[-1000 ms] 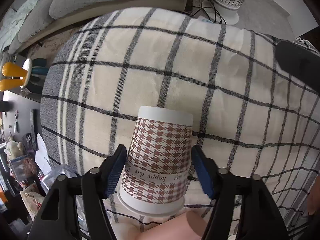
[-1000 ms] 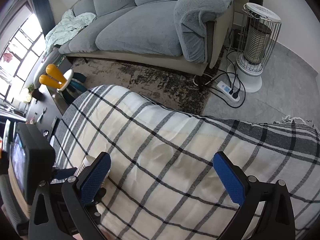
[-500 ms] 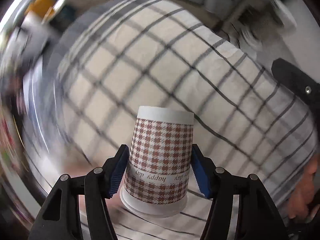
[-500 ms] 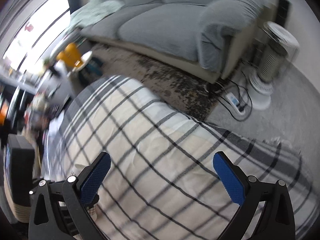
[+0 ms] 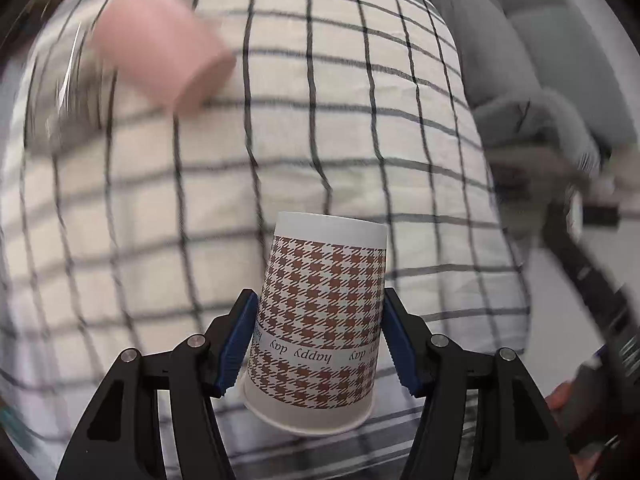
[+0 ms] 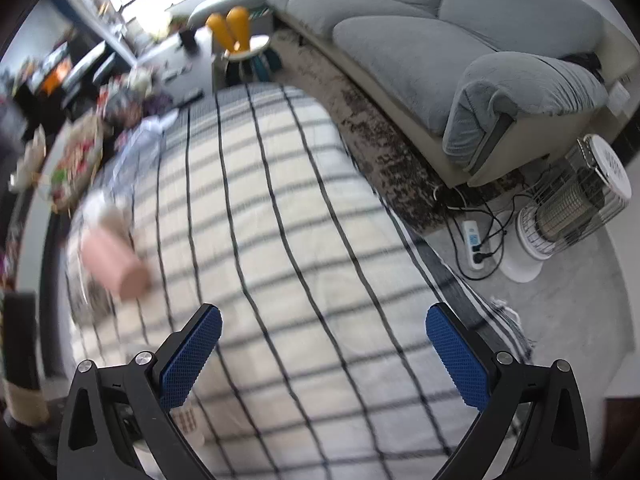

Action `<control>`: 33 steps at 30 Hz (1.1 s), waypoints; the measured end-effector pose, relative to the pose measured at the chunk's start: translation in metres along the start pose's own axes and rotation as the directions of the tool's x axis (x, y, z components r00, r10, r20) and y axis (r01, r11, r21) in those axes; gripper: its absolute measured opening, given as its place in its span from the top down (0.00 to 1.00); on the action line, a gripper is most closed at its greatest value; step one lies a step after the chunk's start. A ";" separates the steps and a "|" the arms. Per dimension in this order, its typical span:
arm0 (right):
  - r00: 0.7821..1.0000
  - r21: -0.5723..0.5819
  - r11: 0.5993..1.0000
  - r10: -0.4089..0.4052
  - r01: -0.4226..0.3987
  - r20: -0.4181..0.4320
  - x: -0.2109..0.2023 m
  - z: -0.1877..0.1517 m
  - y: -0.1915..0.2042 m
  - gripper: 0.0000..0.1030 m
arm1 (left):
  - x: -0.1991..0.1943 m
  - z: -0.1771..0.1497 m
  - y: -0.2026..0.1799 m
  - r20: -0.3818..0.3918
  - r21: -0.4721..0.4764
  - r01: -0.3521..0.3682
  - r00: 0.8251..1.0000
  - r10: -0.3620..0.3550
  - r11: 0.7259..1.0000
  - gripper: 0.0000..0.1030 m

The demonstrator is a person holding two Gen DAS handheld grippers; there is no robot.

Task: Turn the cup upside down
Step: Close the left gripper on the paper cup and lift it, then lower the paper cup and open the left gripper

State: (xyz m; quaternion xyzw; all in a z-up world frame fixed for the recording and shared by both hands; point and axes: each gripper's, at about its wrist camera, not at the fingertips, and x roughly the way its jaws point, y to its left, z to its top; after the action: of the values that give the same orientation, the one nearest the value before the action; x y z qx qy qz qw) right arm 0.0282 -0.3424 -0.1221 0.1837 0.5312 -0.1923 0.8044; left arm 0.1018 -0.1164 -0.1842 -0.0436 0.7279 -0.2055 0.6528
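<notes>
Left claw point(image 5: 318, 344) clamps houndstooth cup point(image 5: 320, 320); right claw point(image 6: 320, 354) wide, holding nothing; pink cup point(image 5: 160, 60) blurred

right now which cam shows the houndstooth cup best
The left wrist view: the houndstooth cup fills the centre, sharp, held between the left tongs. The right wrist view shows only a sliver of it behind the open right tongs.

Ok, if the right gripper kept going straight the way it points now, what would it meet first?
Probably the checked cloth: the open right gripper holds nothing and points along it. The pink cup lies off to the left of that line; depth is unclear.
</notes>
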 end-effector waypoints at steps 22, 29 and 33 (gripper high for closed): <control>0.989 -0.126 0.986 -0.118 0.106 -0.088 0.016 -0.034 -0.033 0.00 | 0.060 -0.019 -0.016 0.045 -0.107 0.034 0.999 -0.029 0.994 0.29; 0.991 -0.118 0.988 -0.106 0.096 -0.083 0.007 -0.036 -0.035 0.01 | 0.043 -0.033 -0.021 0.055 -0.081 0.041 0.998 -0.037 0.996 0.26; 0.995 -0.103 0.992 -0.081 0.075 -0.060 -0.011 -0.034 -0.033 0.00 | 0.006 -0.050 -0.018 0.142 -0.055 -0.008 0.990 0.016 0.998 0.21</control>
State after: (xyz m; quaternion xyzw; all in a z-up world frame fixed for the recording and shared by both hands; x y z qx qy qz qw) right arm -0.0193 -0.3524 -0.1280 0.1282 0.5725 -0.1908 0.7870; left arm 0.0489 -0.1231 -0.1802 -0.0713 0.6850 -0.1782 0.7028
